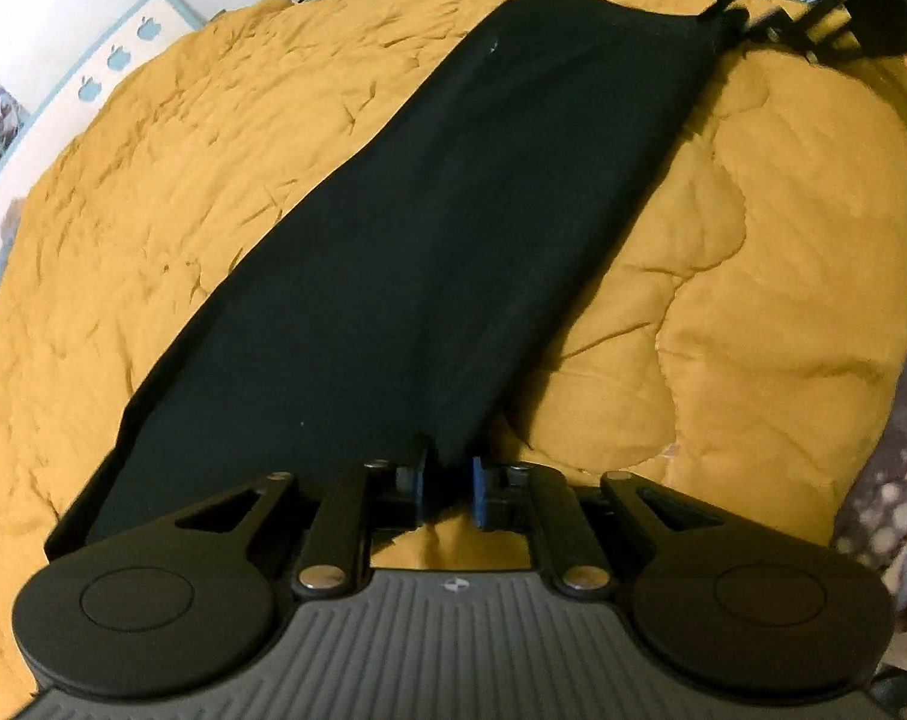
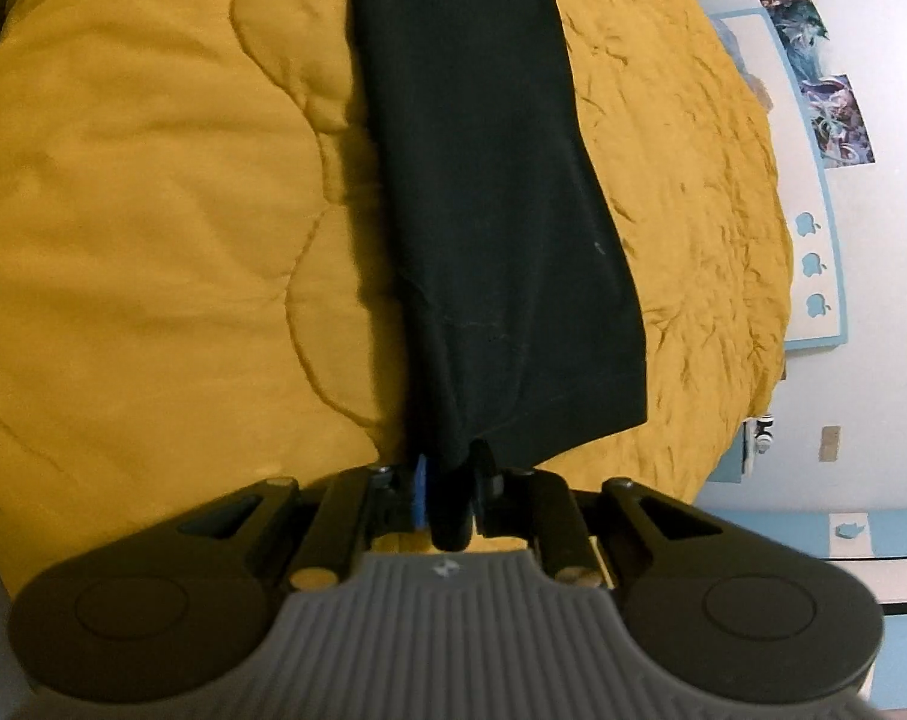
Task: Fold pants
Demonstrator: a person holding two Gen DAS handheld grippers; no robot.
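Observation:
Black pants [image 1: 429,228] lie stretched in a long strip across a mustard-yellow quilt [image 1: 183,180], held taut between both grippers. My left gripper [image 1: 450,489] is shut on one end of the pants, at a corner of the fabric. My right gripper [image 2: 450,495] is shut on the other end, with a bunch of cloth [image 2: 489,192] between its jaws. The right gripper also shows in the left wrist view [image 1: 726,24] at the far top right, pinching the far corner of the pants.
The quilt [image 2: 123,210] covers a bed and has puffy stitched folds beside the pants. A white and light-blue wall with pictures [image 2: 825,108] runs along the bed's far side. A patterned dark fabric [image 1: 891,516] lies at the bed's edge.

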